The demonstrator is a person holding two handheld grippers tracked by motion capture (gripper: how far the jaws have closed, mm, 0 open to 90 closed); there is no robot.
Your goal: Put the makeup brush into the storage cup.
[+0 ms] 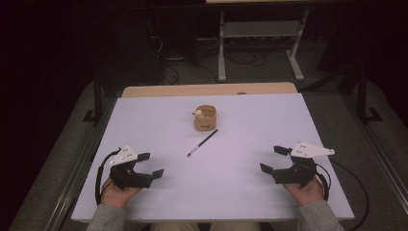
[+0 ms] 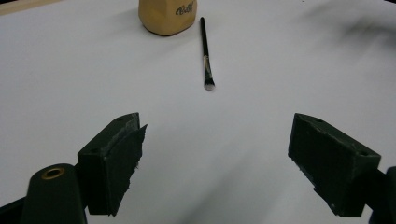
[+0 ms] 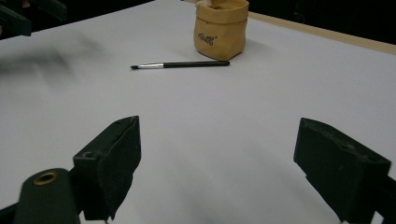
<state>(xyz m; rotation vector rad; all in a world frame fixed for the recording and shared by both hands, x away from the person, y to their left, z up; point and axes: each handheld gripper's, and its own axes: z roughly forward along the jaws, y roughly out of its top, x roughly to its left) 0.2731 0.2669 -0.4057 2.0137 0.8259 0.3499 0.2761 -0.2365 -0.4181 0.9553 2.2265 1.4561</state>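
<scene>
We have not yet touched the brush or the pouch; both grippers rest wide open and empty at the near edge.

Our left gripper (image 1: 153,165) and right gripper (image 1: 272,159) sit on the white table (image 1: 250,130), well apart, jaws spread wide with nothing between them. The thin black brush (image 1: 202,143) lies flat near the middle of the table, its handle end just beside the small tan pouch (image 1: 205,119), its bristle tip pointing back toward us. The pouch stands upright with something pale peeking from its top. We judge the work to be putting the brush into the pouch, and all of it is left: reaching, gripping, lifting, placing. The tabletop is otherwise plain, edged with a wooden strip (image 1: 207,89) at the far side. Beyond it the room is dark, with a grey floor, trailing cables and a pale metal stand (image 1: 260,38).
</scene>
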